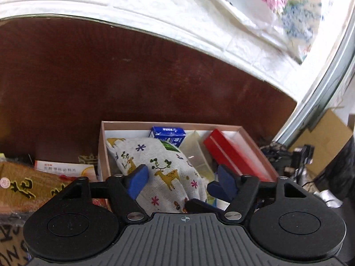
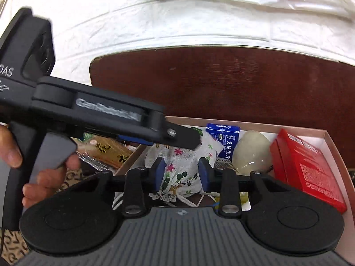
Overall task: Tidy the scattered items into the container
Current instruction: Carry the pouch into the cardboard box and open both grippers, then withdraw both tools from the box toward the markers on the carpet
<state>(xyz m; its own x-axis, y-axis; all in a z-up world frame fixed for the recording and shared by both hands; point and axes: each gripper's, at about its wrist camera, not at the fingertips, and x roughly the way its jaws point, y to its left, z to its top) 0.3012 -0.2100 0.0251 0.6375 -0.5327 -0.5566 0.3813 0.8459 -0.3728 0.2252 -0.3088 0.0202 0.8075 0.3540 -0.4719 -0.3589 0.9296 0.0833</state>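
Observation:
A shallow cardboard box (image 1: pixel 102 146) (image 2: pixel 330 141) sits on the dark wooden table. In it lie a deer-print cloth pouch (image 1: pixel 168 173) (image 2: pixel 177 168), a blue carton (image 1: pixel 168 135) (image 2: pixel 223 137), a clear plastic case (image 1: pixel 195 153) (image 2: pixel 250 153) and a red box (image 1: pixel 239 155) (image 2: pixel 306 168). My left gripper (image 1: pixel 180 181) is open, its fingers either side of the pouch over the box. My right gripper (image 2: pixel 182 175) is open around the pouch's drawstring end. The left gripper's body (image 2: pixel 99 110) crosses the right wrist view.
A brown packet with black characters (image 1: pixel 26 186) (image 2: pixel 111 153) and an orange-white medicine box (image 1: pixel 60 168) lie left of the box. A white brick-pattern wall (image 1: pixel 155 4) stands behind the table. Cardboard and clutter (image 1: pixel 321 146) sit off the table's right end.

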